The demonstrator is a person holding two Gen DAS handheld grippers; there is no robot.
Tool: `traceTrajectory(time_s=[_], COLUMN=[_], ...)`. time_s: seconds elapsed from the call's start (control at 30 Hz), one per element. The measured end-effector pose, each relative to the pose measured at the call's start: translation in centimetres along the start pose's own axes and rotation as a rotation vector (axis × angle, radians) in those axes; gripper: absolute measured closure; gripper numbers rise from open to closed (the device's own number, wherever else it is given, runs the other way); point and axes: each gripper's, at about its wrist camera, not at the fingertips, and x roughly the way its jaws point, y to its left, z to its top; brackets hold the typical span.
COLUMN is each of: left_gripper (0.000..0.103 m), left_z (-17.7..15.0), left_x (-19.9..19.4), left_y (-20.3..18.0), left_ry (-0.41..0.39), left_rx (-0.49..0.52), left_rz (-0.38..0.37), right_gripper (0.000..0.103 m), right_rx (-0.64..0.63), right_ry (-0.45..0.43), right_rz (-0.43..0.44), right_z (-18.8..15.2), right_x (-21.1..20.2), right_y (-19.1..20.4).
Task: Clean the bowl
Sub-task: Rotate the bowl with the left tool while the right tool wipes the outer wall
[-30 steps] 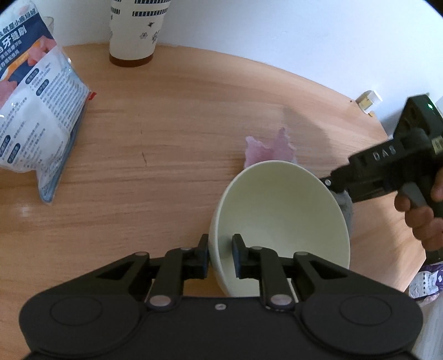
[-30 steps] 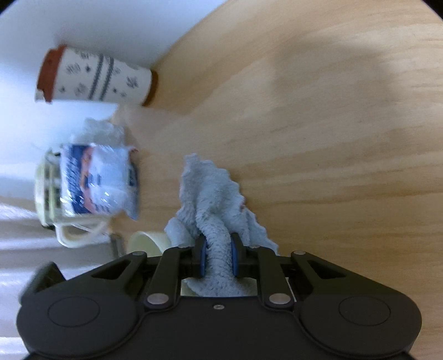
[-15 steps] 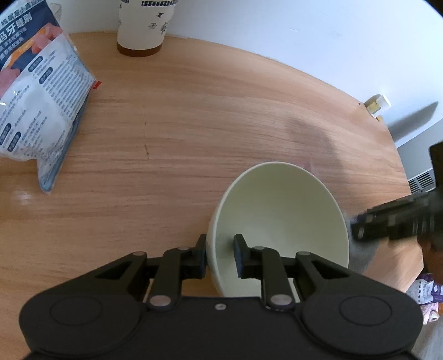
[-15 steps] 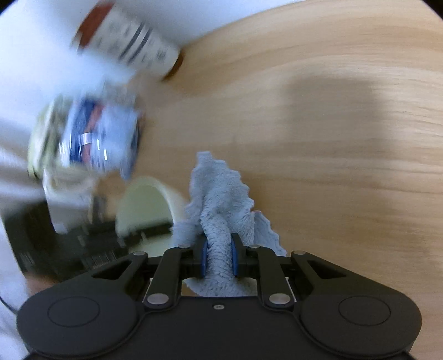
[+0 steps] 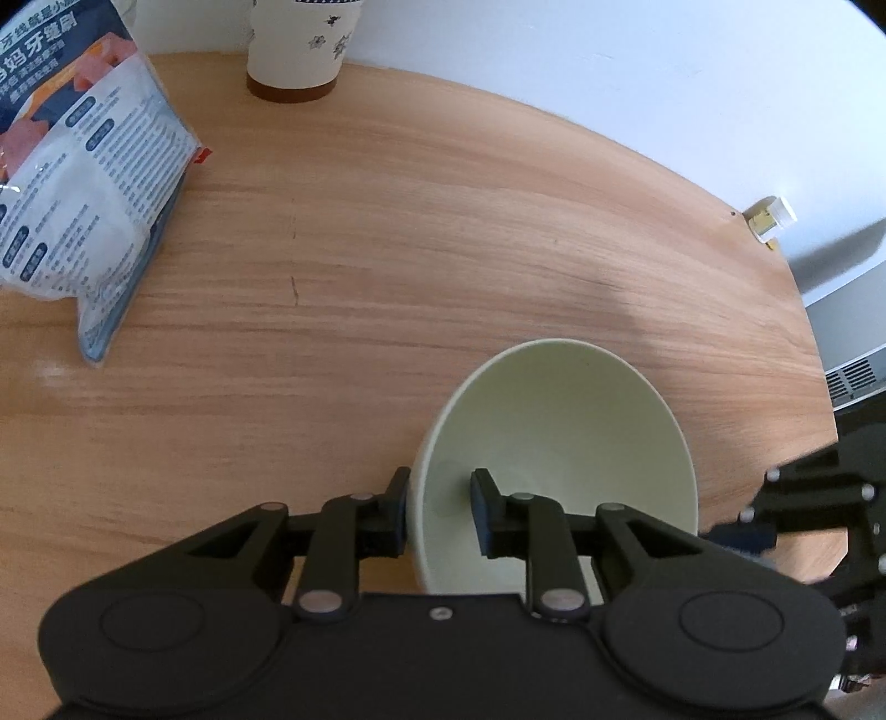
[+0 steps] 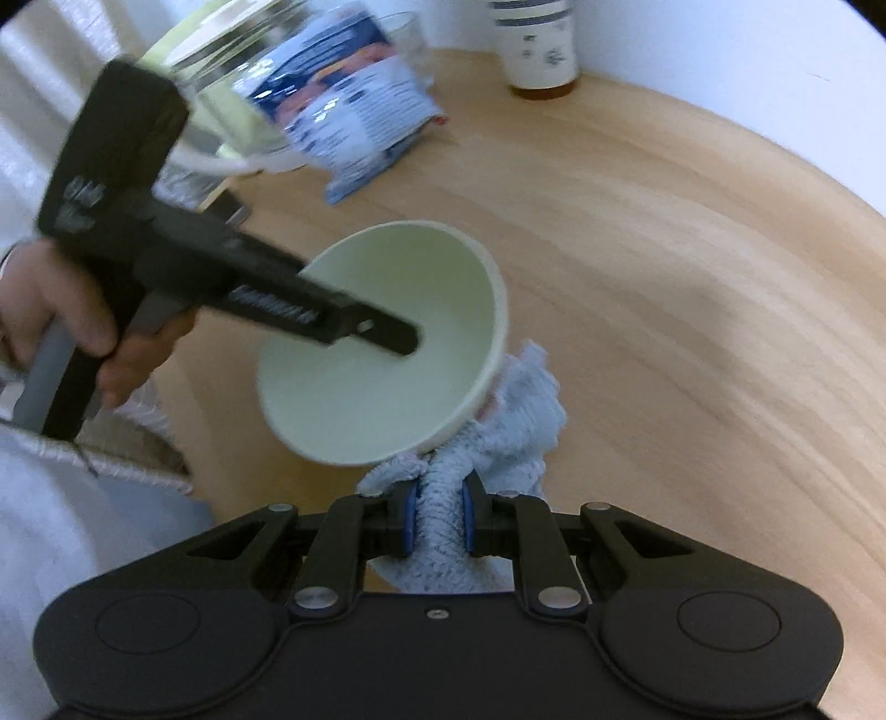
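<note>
The left gripper (image 5: 440, 507) is pinching the empty bowl's (image 5: 559, 437) rim; the right gripper (image 6: 437, 523) is clamping a blue cloth (image 6: 501, 437) beside it.

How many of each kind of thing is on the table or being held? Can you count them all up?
Bowl: 1
Cloth: 1
Paper cup: 1
Printed bag: 1
Clear jug: 1
Grippers: 2, left gripper and right gripper
Total: 7
</note>
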Motion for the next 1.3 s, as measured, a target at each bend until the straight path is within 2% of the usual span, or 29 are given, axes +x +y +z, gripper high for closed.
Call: traceTrajectory(time_s=[0.1, 0.2, 0.3, 0.47, 0.57, 0.63, 0.77, 1.03, 1.13, 1.3], left_gripper=[0.083, 0.083, 0.082, 0.082, 0.084, 0.084, 0.086, 0.086, 0.090, 0.094], left_z=[-0.3, -0.6, -0.9, -1.0, -1.1, -1.4, -2.3, -1.2, -0.8, -0.4], left_x=[0.0, 0.1, 0.2, 0.5, 0.6, 0.6, 0.1, -0.6, -0.9, -0.6], left_y=[-0.1, -0.5, -1.1, -1.6, -0.9, -0.1, 1.0, -0.2, -0.6, -0.7], left_ry=[0.012, 0.037, 0.066, 0.071, 0.081, 0.083, 0.069, 0.060, 0.057, 0.038], left_rx=[-0.020, -0.032, -0.040, -0.050, -0.128, -0.183, -0.206, -0.082, -0.036, -0.035], left_rz=[-0.005, -0.012, -0.030, -0.027, -0.042, -0.055, -0.064, 0.010, 0.038, 0.029], right_gripper=[0.086, 0.087, 0.087, 0.087, 0.087, 0.087, 0.087, 0.087, 0.087, 0.087], right_rx=[0.023, 0.125, 0.282, 0.602, 0.723, 0.739, 0.745, 0.645, 0.615, 0.585], right_ry=[-0.003, -0.031, -0.086, -0.207, -0.251, -0.263, -0.284, -0.272, -0.268, -0.263], right_rz=[0.007, 0.009, 0.022, 0.098, 0.119, 0.127, 0.160, 0.114, 0.101, 0.085], right_z=[-0.2, -0.5, -0.8, -1.5, -1.7, -1.4, -0.9, 0.3, 0.5, 0.6], right_x=[0.0, -0.6, -1.3, -1.9, -1.4, -1.4, -1.6, -2.2, -2.6, -2.9], right_y=[0.3, -1.1, -3.8, -8.4, -9.1, -8.9, -8.4, -7.2, -6.9, -6.7])
